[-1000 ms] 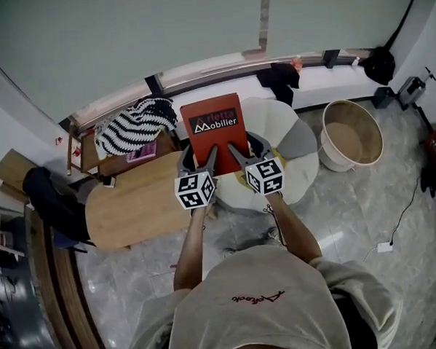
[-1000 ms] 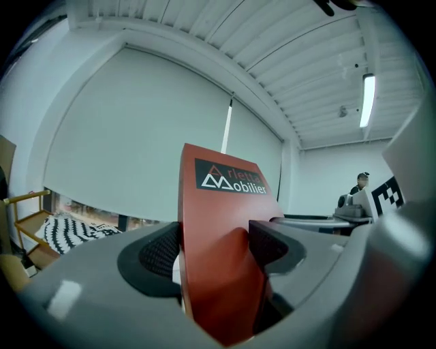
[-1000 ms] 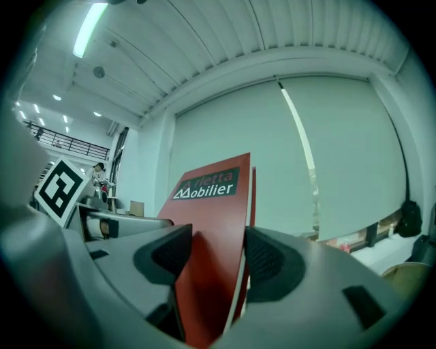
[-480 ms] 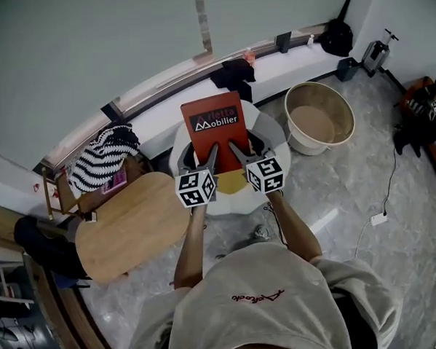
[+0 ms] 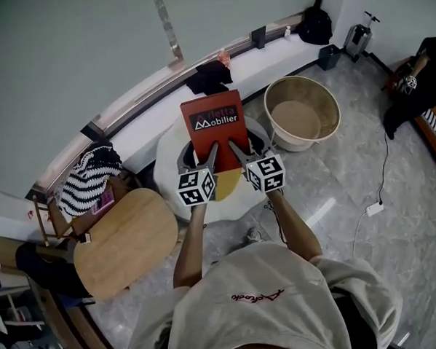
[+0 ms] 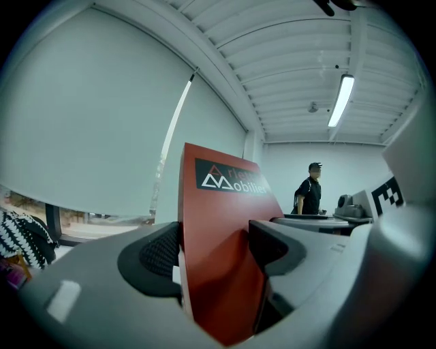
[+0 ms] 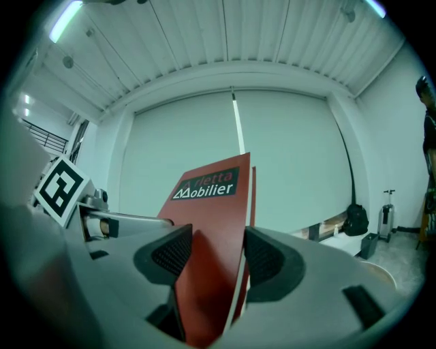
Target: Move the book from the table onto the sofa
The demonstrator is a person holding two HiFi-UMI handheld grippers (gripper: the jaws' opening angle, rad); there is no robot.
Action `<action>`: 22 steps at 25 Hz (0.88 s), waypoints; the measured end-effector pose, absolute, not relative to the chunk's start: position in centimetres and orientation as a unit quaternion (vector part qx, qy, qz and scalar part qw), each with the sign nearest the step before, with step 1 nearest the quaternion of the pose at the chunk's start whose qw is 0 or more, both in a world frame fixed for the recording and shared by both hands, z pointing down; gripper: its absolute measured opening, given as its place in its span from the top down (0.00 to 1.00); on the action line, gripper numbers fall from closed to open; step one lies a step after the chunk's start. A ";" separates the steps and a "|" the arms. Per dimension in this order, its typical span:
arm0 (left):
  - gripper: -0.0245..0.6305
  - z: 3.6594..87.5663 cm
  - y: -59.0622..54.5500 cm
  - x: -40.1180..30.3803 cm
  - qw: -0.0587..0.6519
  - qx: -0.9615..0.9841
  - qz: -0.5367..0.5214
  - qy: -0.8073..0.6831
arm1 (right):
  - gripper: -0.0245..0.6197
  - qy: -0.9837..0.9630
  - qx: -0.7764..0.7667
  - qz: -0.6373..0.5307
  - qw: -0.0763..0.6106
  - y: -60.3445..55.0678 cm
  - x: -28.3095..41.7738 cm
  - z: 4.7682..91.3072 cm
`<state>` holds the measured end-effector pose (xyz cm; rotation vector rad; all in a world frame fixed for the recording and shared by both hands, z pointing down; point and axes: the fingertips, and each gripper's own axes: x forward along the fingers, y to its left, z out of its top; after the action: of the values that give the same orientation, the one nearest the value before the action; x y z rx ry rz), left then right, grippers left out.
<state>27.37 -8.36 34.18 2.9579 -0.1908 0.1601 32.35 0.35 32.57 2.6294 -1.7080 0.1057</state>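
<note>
The jaws of the left gripper (image 6: 212,249) are closed on the near left part of the red book (image 5: 214,126), with the cover pressed between the two ribbed pads. The jaws of the right gripper (image 7: 216,255) hold the near right part in the same way. I think two grips are used because the book is wide and thin, so one grip at a corner would let it hang or turn. The book is in the air, tilted up away from the person, no longer on the wooden bench (image 5: 123,241), which lies to the left. It hangs over a round white seat (image 5: 166,165), which is probably the sofa, so the carrying looks almost finished and lowering comes next. A yellow thing (image 5: 229,183) lies on this seat just under the near edge of the book and could be in the way. To the right stands a big round tub (image 5: 302,114), to the far left a striped cloth (image 5: 87,186), and a cable (image 5: 382,176) runs on the floor, all apart from the book.
</note>
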 end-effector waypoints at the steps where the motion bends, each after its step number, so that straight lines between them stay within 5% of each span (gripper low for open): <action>1: 0.47 34.3 -7.9 28.2 0.087 0.993 0.055 -0.061 | 0.57 -0.542 0.840 0.035 0.002 0.8 33.1 32.7; 22: 0.47 38.1 -5.9 33.7 0.094 0.990 0.091 -0.049 | 0.57 -0.531 0.845 0.071 -0.002 2.9 38.5 36.7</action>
<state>33.74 -5.91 38.13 2.9369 -0.1463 0.2686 38.53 2.91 36.70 2.6574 -1.6698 0.2249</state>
